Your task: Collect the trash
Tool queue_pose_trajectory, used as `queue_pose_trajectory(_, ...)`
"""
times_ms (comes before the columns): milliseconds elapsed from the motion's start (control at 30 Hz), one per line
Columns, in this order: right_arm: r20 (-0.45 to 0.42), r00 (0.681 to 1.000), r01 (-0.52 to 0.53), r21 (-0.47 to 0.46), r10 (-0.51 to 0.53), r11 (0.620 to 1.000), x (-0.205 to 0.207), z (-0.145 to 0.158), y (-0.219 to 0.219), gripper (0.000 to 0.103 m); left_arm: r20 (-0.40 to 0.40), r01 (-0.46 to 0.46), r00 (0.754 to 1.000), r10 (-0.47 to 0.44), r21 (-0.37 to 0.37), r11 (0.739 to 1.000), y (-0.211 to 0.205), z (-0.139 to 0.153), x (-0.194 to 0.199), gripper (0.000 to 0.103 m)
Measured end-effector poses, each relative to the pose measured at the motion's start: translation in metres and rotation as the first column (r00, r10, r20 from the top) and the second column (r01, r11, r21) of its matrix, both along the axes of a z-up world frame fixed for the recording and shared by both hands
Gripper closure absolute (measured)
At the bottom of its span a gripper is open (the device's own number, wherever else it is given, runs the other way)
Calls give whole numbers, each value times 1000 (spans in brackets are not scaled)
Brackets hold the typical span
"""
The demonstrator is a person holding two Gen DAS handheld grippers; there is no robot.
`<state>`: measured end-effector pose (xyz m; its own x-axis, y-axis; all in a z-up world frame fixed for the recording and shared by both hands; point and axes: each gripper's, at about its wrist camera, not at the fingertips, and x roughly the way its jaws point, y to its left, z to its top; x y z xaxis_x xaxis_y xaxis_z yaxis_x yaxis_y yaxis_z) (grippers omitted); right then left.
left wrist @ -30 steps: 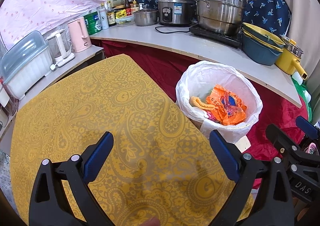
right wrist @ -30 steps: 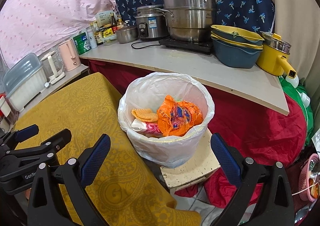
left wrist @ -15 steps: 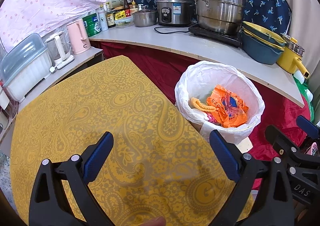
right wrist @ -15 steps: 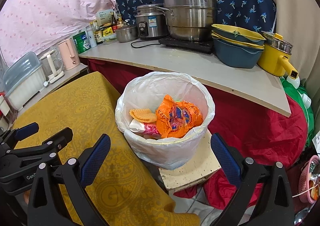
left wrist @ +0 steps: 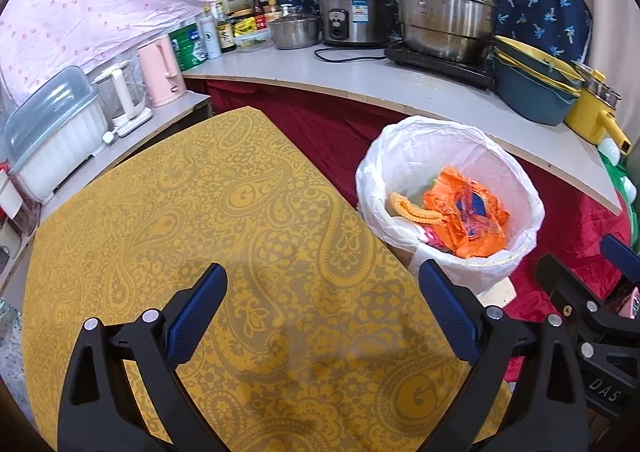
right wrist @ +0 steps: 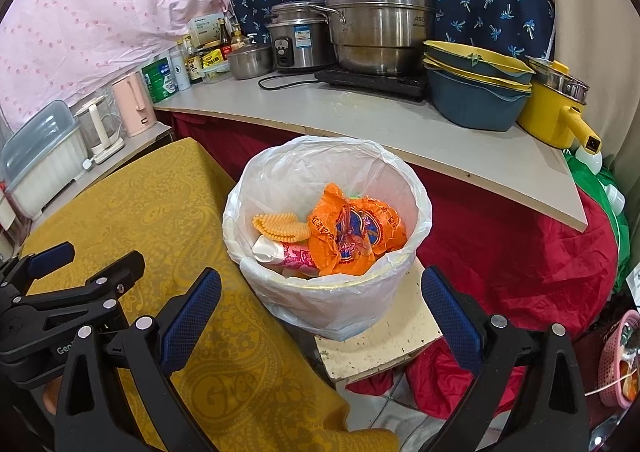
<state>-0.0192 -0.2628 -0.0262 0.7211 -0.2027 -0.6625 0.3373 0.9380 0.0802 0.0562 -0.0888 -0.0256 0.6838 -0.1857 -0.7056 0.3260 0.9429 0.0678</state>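
A white-lined trash bin (right wrist: 280, 172) (left wrist: 400, 140) stands on a pale board beside the yellow paisley table (left wrist: 200, 220) (right wrist: 132, 204). Inside lie an orange wrapper (right wrist: 352, 228) (left wrist: 468, 212), a ridged yellow snack piece (right wrist: 280, 226) (left wrist: 412, 210) and a pink-and-white packet (right wrist: 284, 252). My left gripper (left wrist: 322, 310) hovers open over the table with nothing between its fingers. My right gripper (right wrist: 320, 314) is open in front of the bin, empty. In the right wrist view the left gripper's black body sits at the lower left.
A grey counter (right wrist: 380, 124) curves behind the bin, carrying a steel steamer pot (right wrist: 380, 16), rice cooker (right wrist: 298, 40), blue-and-yellow basins (right wrist: 476, 88), a yellow pot (right wrist: 556, 108), bottles and a pink kettle (left wrist: 162, 70). Red cloth (right wrist: 512, 244) hangs below. A dish rack (left wrist: 44, 140) stands left.
Both views have shifted only slightly; the bin sits a little lower and further left in the right wrist view. Both grippers remain open and empty.
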Motion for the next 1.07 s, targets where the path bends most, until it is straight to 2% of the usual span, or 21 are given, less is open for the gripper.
queue_pose_trajectory(900,-6,1000,6,4,-6,1000,2,-6,-3,6,-8,-1,1000,1,9,1000,-5,-4,2,11)
queue_pose_trajectory(1067,0,1000,8,2,-8,1000,0,-3,-1,6,-13,0,1000,0,-9,1000,-2,-4,1,11)
